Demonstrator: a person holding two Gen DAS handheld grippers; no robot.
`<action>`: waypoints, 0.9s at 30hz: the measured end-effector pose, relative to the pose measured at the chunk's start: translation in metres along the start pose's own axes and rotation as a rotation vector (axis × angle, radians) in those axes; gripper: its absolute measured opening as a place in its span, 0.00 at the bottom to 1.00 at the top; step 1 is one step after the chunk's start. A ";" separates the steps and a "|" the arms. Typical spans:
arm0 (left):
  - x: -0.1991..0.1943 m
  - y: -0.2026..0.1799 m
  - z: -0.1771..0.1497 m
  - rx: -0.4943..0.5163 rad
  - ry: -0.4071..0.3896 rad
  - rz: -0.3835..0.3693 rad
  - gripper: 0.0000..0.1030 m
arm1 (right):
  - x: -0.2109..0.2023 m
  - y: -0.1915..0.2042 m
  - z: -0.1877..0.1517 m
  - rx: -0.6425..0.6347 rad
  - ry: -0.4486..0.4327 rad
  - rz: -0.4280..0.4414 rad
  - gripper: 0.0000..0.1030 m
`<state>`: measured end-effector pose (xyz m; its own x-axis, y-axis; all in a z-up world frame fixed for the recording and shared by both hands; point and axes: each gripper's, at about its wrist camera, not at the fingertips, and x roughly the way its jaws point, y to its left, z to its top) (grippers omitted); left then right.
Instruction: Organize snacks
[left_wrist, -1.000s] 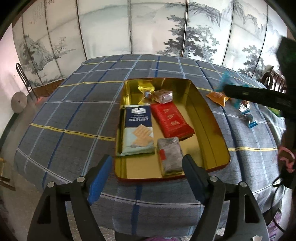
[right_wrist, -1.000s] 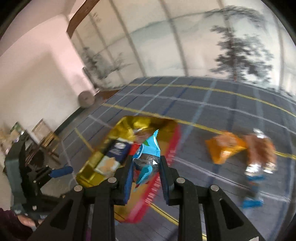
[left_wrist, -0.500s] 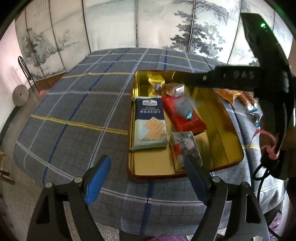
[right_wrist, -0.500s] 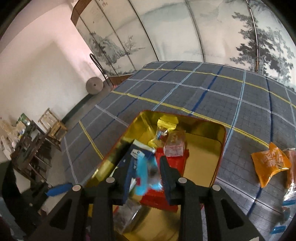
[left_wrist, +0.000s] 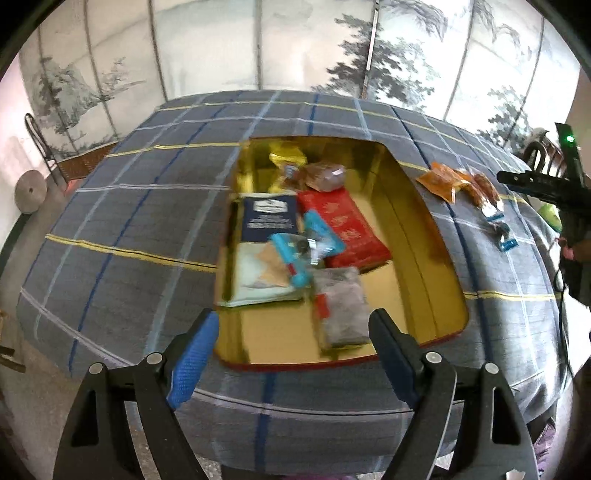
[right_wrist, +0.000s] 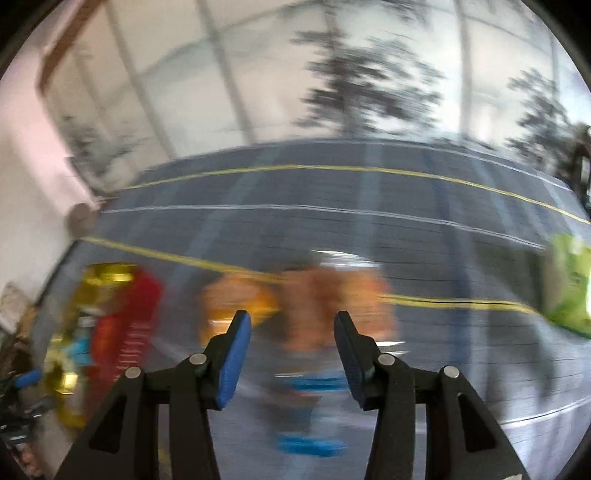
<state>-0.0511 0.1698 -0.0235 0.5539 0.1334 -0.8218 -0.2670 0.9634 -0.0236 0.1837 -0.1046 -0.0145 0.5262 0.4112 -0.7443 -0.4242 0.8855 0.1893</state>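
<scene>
The right tongs (right_wrist: 291, 347), just opened and empty, should be lowered slowly over the blurry orange snack packet (right_wrist: 332, 306) near the counter's right edge; the left tongs (left_wrist: 291, 347) are held apart, empty.

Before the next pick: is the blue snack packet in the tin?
In: blue packet lies inside the gold tin, across the cracker box and red box.
</scene>
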 end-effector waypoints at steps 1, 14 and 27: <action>0.002 -0.005 0.001 0.010 0.005 -0.002 0.77 | 0.004 -0.012 0.003 0.013 0.015 0.003 0.46; 0.009 -0.047 0.023 0.104 0.020 0.019 0.78 | 0.069 -0.056 0.025 0.041 0.143 0.121 0.45; 0.007 -0.126 0.054 0.185 0.080 -0.241 0.80 | -0.057 -0.113 -0.071 -0.077 0.019 -0.261 0.39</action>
<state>0.0293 0.0618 0.0042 0.5180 -0.1156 -0.8475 0.0168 0.9920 -0.1250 0.1491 -0.2433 -0.0387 0.6118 0.1662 -0.7733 -0.3313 0.9416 -0.0597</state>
